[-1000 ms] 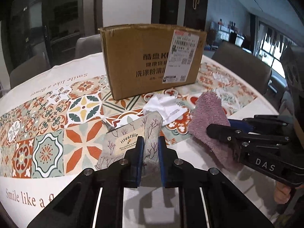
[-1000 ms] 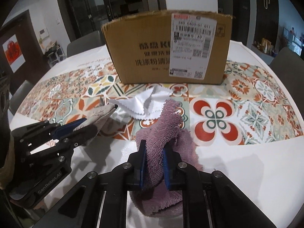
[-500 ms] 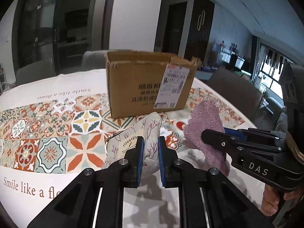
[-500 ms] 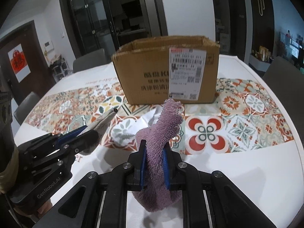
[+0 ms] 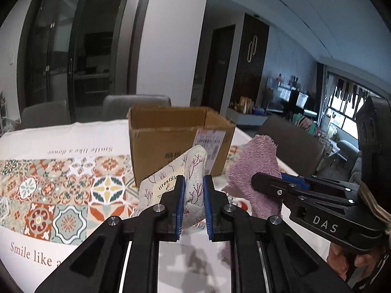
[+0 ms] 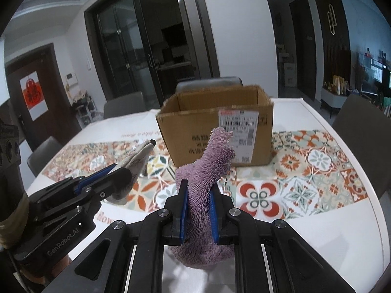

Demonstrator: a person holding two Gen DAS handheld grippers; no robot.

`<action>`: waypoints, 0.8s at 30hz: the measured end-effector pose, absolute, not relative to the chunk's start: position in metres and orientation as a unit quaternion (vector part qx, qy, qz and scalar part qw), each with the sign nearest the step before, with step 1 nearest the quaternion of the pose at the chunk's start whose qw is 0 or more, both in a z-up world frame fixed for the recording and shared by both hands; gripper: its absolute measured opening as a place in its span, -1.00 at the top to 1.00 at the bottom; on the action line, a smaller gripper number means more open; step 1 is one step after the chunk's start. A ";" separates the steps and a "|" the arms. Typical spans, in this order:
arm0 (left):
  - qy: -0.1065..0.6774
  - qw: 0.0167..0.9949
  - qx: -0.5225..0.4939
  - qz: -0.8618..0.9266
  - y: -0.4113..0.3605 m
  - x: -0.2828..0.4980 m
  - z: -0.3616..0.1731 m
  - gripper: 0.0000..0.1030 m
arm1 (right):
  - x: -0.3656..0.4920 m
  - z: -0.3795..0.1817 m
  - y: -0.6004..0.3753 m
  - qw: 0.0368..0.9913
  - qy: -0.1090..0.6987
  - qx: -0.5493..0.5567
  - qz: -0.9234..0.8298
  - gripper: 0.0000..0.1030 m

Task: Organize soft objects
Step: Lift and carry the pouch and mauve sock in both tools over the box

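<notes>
My left gripper is shut on a beige printed cloth with a "lifestyle" label, held up off the table. In the right wrist view that cloth and the left gripper show at left. My right gripper is shut on a purple fuzzy towel, which stands up between the pads and hangs below them. From the left wrist view the towel and right gripper are at right. An open cardboard box stands beyond both cloths; it appears as the box in the left view.
The round table carries a tiled-pattern tablecloth with white borders. Grey chairs ring the table, one behind the box. A white cloth lay near the box earlier; now it is mostly hidden behind the held cloths. A person's hand grips the right tool.
Both grippers have risen with their cloths, lifting them clear of the table. The views have tilted up, so the box's open top and more of the room show.
</notes>
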State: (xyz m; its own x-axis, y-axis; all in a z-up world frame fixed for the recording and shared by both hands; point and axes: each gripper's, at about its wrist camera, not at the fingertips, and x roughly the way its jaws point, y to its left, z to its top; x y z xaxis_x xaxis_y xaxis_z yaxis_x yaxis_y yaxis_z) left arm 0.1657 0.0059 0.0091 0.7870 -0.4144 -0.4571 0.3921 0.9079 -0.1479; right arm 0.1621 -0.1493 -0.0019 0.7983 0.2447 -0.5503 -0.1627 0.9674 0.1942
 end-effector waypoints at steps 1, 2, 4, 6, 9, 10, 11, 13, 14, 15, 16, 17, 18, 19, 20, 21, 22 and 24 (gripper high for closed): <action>0.243 0.946 -0.024 -0.215 0.006 0.166 0.012 0.69 | 0.162 0.002 -0.150 0.947 0.293 0.070 0.108 0.68; 0.239 0.946 -0.025 -0.217 0.005 0.167 0.015 0.69 | 0.162 0.006 -0.152 0.949 0.287 0.070 0.108 0.68; 0.230 0.948 -0.027 -0.219 0.004 0.170 0.023 0.69 | 0.162 0.014 -0.153 0.952 0.276 0.069 0.109 0.68; 0.221 0.949 -0.029 -0.221 0.004 0.173 0.030 0.69 | 0.163 0.020 -0.155 0.955 0.268 0.068 0.110 0.68; 0.211 0.951 -0.034 -0.224 0.002 0.176 0.040 0.69 | 0.166 0.031 -0.156 0.959 0.253 0.065 0.109 0.68; 0.208 0.951 -0.035 -0.224 0.002 0.178 0.042 0.69 | 0.167 0.035 -0.156 0.960 0.248 0.064 0.109 0.68; 0.205 0.952 -0.035 -0.225 0.002 0.179 0.045 0.69 | 0.168 0.039 -0.156 0.962 0.243 0.063 0.109 0.68; 0.201 0.953 -0.037 -0.225 0.002 0.184 0.049 0.69 | 0.170 0.045 -0.156 0.964 0.235 0.059 0.110 0.68; 0.200 0.953 -0.038 -0.226 0.002 0.186 0.051 0.69 | 0.172 0.048 -0.156 0.966 0.229 0.055 0.109 0.68; 0.198 0.953 -0.039 -0.227 0.002 0.189 0.053 0.69 | 0.174 0.051 -0.156 0.966 0.226 0.054 0.110 0.68; 0.196 0.953 -0.039 -0.228 0.002 0.191 0.055 0.69 | 0.175 0.053 -0.156 0.967 0.224 0.052 0.112 0.68; 0.195 0.953 -0.039 -0.228 0.002 0.193 0.057 0.69 | 0.177 0.056 -0.155 0.968 0.220 0.049 0.113 0.68; 0.192 0.954 -0.039 -0.228 0.002 0.197 0.061 0.69 | 0.179 0.058 -0.155 0.969 0.216 0.046 0.113 0.68; 0.190 0.954 -0.037 -0.227 0.001 0.199 0.063 0.69 | 0.181 0.061 -0.154 0.970 0.213 0.043 0.114 0.68; 0.187 0.955 -0.036 -0.227 0.001 0.202 0.064 0.69 | 0.183 0.064 -0.154 0.970 0.209 0.041 0.115 0.68; 0.185 0.955 -0.034 -0.227 0.001 0.205 0.066 0.69 | 0.185 0.066 -0.153 0.971 0.205 0.039 0.116 0.68; 0.183 0.956 -0.033 -0.228 0.001 0.207 0.068 0.69 | 0.187 0.069 -0.153 0.972 0.201 0.037 0.117 0.68; 0.178 0.957 -0.032 -0.228 -0.001 0.213 0.074 0.69 | 0.191 0.074 -0.152 0.973 0.193 0.032 0.119 0.68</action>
